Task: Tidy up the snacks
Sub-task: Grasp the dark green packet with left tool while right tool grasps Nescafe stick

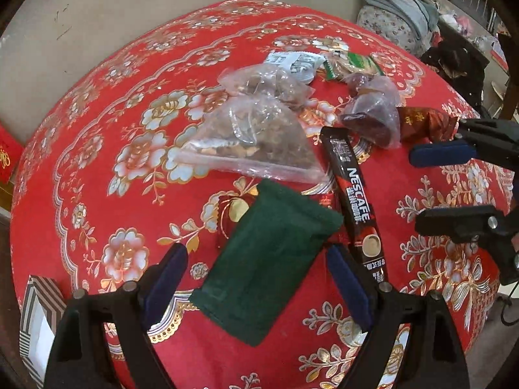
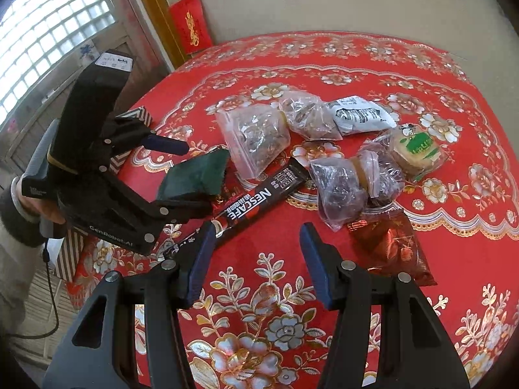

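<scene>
the flat dark green foil snack packet [image 1: 269,262] sits between my left gripper [image 1: 256,275] jaws, lifted just above the red floral worktop [image 1: 107,136]; whether they pinch it i cannot tell. it looks light, crinkly and slippery, so i'd take it across its short sides. my right gripper [image 2: 259,259] jaws stand apart, empty. its printed face is hidden, and a small red wrapper [image 1: 326,200] peeks from beneath.

Beige wall [image 2: 356,0] behind red floral tablecloth [image 2: 324,64]; glass-block window [image 2: 48,32] bright at left; red hangings [image 2: 189,22] on wall.
</scene>
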A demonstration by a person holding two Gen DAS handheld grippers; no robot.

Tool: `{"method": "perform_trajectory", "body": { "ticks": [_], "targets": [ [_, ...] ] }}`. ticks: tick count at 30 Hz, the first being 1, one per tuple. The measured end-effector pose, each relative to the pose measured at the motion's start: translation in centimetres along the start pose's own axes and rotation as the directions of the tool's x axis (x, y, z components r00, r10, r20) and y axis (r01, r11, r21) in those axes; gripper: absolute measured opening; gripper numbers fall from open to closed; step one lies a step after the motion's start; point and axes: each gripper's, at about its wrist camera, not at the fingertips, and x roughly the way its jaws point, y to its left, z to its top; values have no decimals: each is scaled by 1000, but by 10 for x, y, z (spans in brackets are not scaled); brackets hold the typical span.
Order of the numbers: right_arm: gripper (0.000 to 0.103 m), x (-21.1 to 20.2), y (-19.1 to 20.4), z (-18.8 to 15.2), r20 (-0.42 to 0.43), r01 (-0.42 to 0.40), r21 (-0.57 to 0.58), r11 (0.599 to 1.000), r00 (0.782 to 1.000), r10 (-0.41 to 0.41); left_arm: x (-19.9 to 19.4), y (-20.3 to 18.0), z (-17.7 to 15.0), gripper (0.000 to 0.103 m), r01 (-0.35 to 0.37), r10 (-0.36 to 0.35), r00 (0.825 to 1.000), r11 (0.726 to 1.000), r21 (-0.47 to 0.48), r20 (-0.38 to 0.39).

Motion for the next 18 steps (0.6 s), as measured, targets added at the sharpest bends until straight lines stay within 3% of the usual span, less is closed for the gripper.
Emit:
{"method": "perform_trajectory", "body": {
  "ticks": [2,3,9,14,18],
  "targets": [
    [54,2,1,1,-6,2,-2,1000,1000,-2,-1,2,-2,83,11,-11,1000,1000,-25,-2],
    [54,3,2,1,-9,4,-2,1000,1000,-4,-2,4,-4,73,40,-40,999,998,-46,-5],
    [54,17,12,5,-42,-13,3,1000,999,13,-9,14,-13,50,-2,1,1000,994,-111,-3],
    [54,36,26,14,-76,5,11,1000,997,-5,-12,18,-23,50,-51,51,999,981,-189,-2],
    [54,44,39,13,-93,72,-74,995,993,-79,-15,17,-29,50,-82,83,997,970,-228,-9]
  ]
}}
